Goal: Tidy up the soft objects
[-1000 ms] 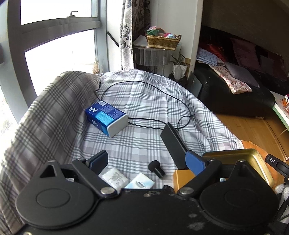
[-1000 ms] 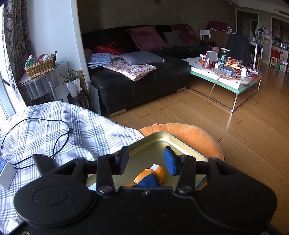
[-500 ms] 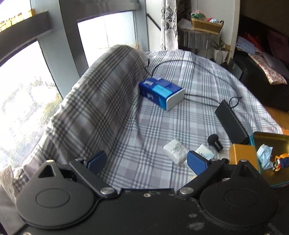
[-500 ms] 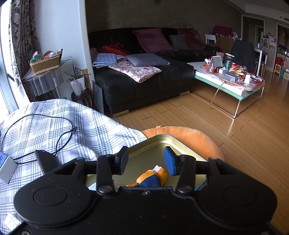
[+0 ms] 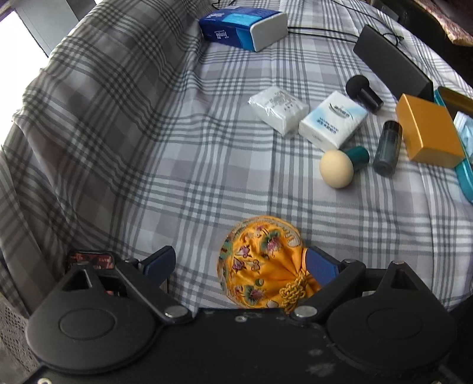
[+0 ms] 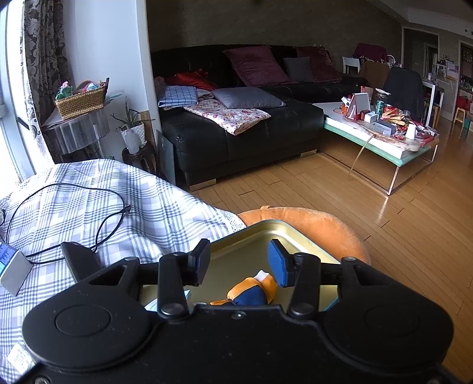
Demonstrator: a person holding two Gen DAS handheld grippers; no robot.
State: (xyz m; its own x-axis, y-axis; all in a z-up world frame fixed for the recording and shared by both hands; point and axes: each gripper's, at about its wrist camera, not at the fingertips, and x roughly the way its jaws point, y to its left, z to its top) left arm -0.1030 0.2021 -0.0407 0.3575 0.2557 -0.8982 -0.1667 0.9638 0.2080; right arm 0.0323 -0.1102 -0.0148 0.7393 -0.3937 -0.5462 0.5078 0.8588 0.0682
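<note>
A yellow embroidered pouch (image 5: 257, 260) with a gold knotted cord lies on the checked cloth (image 5: 165, 153). My left gripper (image 5: 239, 264) hangs over it, open wide. The pouch sits between the fingers, close against the right pad (image 5: 319, 265) and well apart from the left pad. Farther off lie two soft tissue packs (image 5: 278, 109) (image 5: 332, 118) and a blue tissue box (image 5: 242, 26). My right gripper (image 6: 239, 263) stands partly open with nothing between its fingers, above a gold tin tray (image 6: 266, 236). An orange and blue soft toy (image 6: 251, 292) lies in that tray.
Near the packs lie a beige egg-shaped thing (image 5: 336, 168), a teal cap (image 5: 357, 155), a dark bottle (image 5: 387, 147), an orange box (image 5: 425, 133) and a black bar (image 5: 390, 68). A black cable (image 6: 74, 206) loops over the cloth. An orange cushion (image 6: 325, 227) lies under the tray.
The left gripper has dropped and tipped down toward the cloth, and the yellow pouch has come into view between its fingers. The right gripper's view is the same.
</note>
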